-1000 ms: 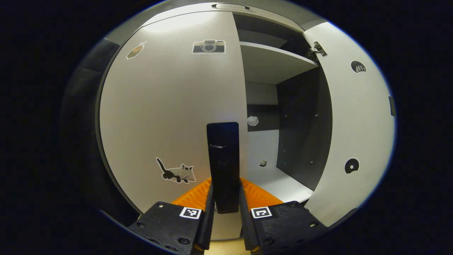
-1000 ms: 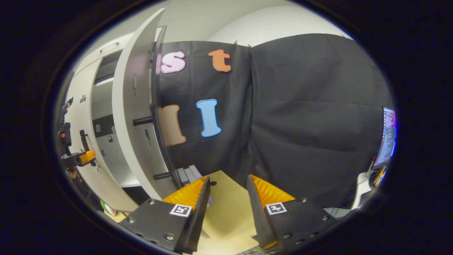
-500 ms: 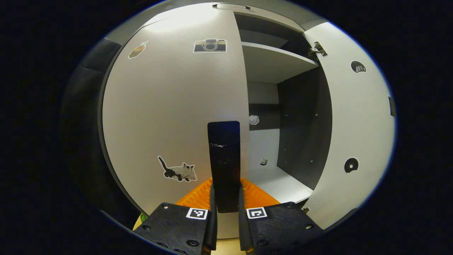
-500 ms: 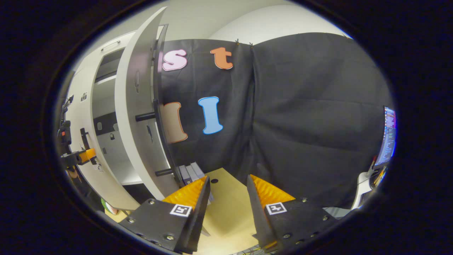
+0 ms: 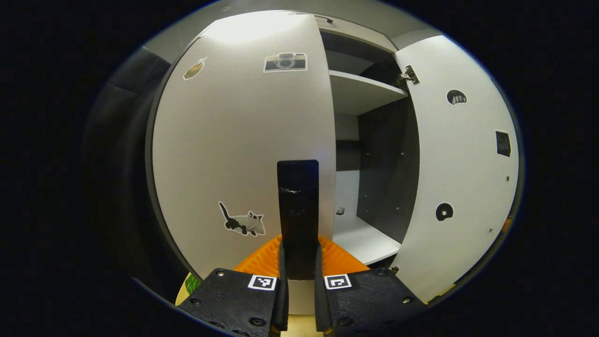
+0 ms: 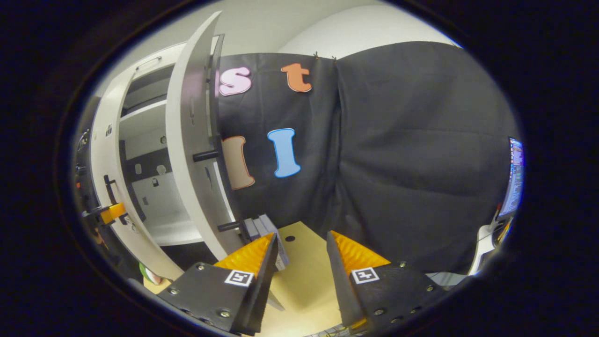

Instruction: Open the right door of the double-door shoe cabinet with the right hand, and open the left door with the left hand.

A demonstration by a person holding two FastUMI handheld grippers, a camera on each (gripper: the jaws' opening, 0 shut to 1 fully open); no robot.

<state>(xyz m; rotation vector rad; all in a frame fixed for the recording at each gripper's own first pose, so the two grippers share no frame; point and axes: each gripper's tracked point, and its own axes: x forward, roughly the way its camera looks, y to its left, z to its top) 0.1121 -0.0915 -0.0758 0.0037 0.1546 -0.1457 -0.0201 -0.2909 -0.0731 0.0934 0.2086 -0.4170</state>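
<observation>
The white left door (image 5: 234, 140) of the shoe cabinet carries camera and cat stickers and stands slightly ajar. Its black upright handle (image 5: 297, 206) sits between the fingers of my left gripper (image 5: 298, 250), which is shut on it. The right door (image 5: 461, 159) is swung wide open, baring white shelves (image 5: 362, 91) and a dark inner wall. In the right gripper view the right door (image 6: 192, 154) appears edge-on with its black handle posts (image 6: 206, 155), and the left door (image 6: 105, 154) stands beyond it. My right gripper (image 6: 299, 262) hangs open and empty, away from the cabinet, over a pale wooden surface (image 6: 304, 281).
A black cloth wall (image 6: 398, 154) hangs right of the cabinet. Grey flat items (image 6: 264, 229) lean at the foot of the right door. A lit monitor (image 6: 512, 178) stands at the far right. A green object (image 5: 189, 283) lies low beside the left door.
My left gripper's fingers closed onto the left door's handle, and the door has swung outward a little. The right gripper stayed open and shifted slightly.
</observation>
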